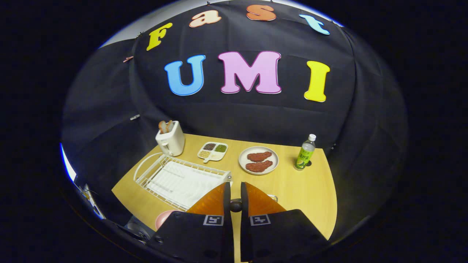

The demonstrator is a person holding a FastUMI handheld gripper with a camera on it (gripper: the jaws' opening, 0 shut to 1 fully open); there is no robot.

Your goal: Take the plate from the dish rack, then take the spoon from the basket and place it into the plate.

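Observation:
My gripper [235, 185] hangs above the wooden table [303, 190], its two orange fingers [214, 202] drawn close together. A dark rounded piece, the spoon [236, 205], is pinched between them; the rest of it is hidden. A pink plate [163, 218] lies on the table below and to the left of the fingers, mostly covered by the gripper body. The white wire dish rack [179, 179] stands just beyond the left finger with no dishes in it. A thin metal rim, probably the basket [273, 197], peeks out from behind the right finger.
Beyond the rack stand a white toaster [170, 140] with bread in it and a small divided dish [213, 151]. A plate with two brown patties [258, 160] and a green bottle [305, 153] sit ahead and to the right. The table edge curves round on the right.

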